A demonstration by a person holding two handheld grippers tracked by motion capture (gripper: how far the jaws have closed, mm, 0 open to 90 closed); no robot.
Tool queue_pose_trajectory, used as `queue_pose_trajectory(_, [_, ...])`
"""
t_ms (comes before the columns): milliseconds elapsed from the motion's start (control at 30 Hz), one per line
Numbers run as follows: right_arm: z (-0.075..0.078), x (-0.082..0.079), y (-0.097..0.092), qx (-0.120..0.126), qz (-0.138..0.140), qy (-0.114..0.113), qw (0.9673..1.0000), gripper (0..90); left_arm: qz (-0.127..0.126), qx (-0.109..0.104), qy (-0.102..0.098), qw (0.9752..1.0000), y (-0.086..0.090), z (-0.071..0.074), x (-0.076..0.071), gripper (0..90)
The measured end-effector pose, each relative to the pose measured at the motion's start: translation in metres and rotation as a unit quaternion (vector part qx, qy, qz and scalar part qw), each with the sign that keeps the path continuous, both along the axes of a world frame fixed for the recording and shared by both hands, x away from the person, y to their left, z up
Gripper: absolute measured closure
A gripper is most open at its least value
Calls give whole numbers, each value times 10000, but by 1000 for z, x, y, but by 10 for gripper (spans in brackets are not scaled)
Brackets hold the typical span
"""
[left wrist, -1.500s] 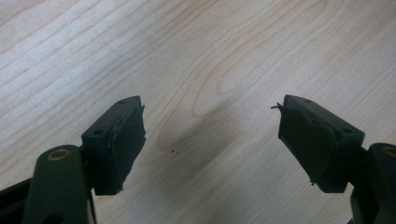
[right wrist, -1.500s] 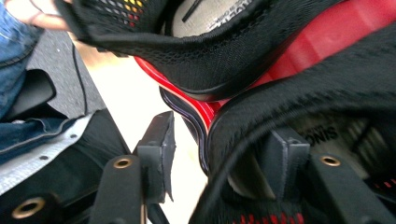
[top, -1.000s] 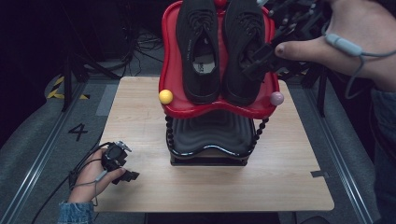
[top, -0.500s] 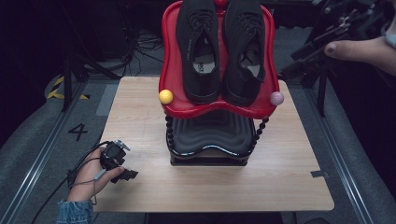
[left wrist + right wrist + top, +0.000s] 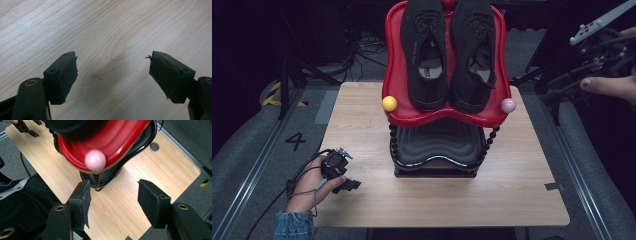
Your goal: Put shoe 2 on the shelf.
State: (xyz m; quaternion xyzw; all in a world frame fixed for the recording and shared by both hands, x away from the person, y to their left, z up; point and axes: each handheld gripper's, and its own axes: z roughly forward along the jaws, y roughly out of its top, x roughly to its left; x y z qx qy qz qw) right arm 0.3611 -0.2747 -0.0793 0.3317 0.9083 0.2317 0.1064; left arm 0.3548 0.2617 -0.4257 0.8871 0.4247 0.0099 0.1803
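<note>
Two black shoes [image 5: 424, 55] [image 5: 474, 55] lie side by side on a red tray [image 5: 394, 75]. That tray tops a black rack [image 5: 434, 150] standing mid-table, with a yellow ball [image 5: 389, 103] at its left corner and a pink ball [image 5: 508, 105] at its right. My right gripper [image 5: 552, 85] hovers beyond the table's right edge. In the right gripper view its jaws [image 5: 113, 187] point at the pink ball [image 5: 95, 160]; they have just been opening, with nothing between them. My left gripper [image 5: 346, 181] rests at the front left, open over bare wood [image 5: 112, 65].
The wooden table [image 5: 522, 200] has bare room in front of and beside the rack. A hole [image 5: 154, 146] pierces the tabletop near one corner. Grey floor with rails, a painted "4" [image 5: 295, 140] and cables surround the table.
My right gripper has drawn back from the right shoe, moving right and lower, off past the table's edge. The left hand and gripper have stayed put.
</note>
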Motion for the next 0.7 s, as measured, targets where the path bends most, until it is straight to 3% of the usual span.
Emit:
queue_pose_trajectory(67, [-5, 1, -3, 14, -17, 31, 10000, 440, 16, 30, -18, 10000, 1, 0, 0, 231])
queue_pose_trajectory(200, [-33, 6, -14, -98, -26, 126, 9999, 431, 30, 11, -30, 10000, 2, 0, 0, 231])
queue_pose_trajectory(233, [-33, 6, -14, -98, -26, 126, 9999, 431, 35, 11, -28, 10000, 1, 0, 0, 231])
queue_pose_trajectory(333, [-58, 10, -22, -221, -60, 247, 9994, 426, 50, -6, 31, 10000, 0, 0, -1, 231])
queue_pose_trajectory(367, [-58, 10, -22, -221, -60, 247, 9994, 426, 50, -6, 31, 10000, 0, 0, -1, 231])
queue_pose_trajectory(467, [-76, 13, -26, -268, -114, 307, 9991, 421, 10, -13, -3, 10000, 0, 0, 0, 231])
queue_pose_trajectory(533, [-98, 15, -31, -258, -83, 407, 9988, 429, 9, -50, -5, 10000, 0, 0, 0, 231])
queue_pose_trajectory(600, [-104, 16, -32, -266, -80, 426, 9987, 428, 12, -82, -11, 10000, -1, 1, 0, 231])
queue_pose_trajectory(700, [-130, 20, -36, -300, -104, 463, 9984, 425, -51, -94, -4, 9999, -2, 0, 1, 231])
